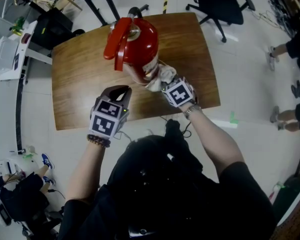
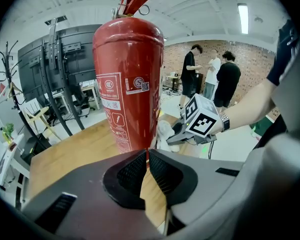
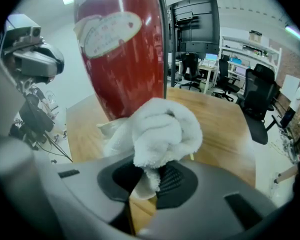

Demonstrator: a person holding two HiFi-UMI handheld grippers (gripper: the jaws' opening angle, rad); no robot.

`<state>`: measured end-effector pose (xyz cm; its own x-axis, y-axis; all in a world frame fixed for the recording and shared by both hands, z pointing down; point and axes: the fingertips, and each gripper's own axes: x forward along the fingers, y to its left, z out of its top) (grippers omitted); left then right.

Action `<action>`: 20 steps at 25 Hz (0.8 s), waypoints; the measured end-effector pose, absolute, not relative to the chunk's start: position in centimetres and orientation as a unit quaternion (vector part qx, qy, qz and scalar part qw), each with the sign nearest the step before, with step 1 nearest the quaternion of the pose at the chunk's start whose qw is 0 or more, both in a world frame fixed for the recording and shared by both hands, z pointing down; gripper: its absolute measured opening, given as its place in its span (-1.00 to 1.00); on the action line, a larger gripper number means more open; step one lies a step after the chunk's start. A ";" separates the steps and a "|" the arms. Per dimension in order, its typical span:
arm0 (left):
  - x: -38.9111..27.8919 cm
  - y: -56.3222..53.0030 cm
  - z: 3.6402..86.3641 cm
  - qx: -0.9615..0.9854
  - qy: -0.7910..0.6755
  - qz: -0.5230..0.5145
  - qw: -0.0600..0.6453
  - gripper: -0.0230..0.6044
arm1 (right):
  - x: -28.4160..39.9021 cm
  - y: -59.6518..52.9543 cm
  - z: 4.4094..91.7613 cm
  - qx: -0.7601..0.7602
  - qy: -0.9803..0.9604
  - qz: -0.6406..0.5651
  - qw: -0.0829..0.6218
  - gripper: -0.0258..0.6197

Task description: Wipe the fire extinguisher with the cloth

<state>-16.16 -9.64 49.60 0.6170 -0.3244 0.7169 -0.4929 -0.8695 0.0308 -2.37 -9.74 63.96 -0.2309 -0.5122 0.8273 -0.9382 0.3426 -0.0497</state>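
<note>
One cloth (image 3: 162,129) pinched in right fingers (image 3: 176,178), against fire extinguisher (image 3: 122,59), left fingers (image 2: 132,175) closed, empty.

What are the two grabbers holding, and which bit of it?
The right gripper pinches the white cloth by a bunched fold at its lower end. The left gripper is shut and holds nothing.

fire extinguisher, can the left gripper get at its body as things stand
Probably yes: only table shows between the left gripper and the fire extinguisher, and the right gripper holds the cloth at its other side.
</note>
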 end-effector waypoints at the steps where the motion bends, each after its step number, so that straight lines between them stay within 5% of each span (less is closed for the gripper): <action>1: -16.2 -9.7 49.5 0.893 -0.229 0.372 0.112 -0.89 | -2.1 -9.6 63.4 0.501 -0.729 0.283 0.371 -0.69; 20: -17.4 -7.6 46.0 0.929 -0.168 0.321 0.069 -0.89 | 1.6 -7.0 41.6 0.647 -0.695 0.135 0.282 -0.69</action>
<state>-17.42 -7.59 45.99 0.7375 -0.2679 0.6200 -0.3569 -0.9339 0.0211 1.58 -7.00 41.57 -0.0035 -0.8237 0.5670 -0.9762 0.1259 0.1769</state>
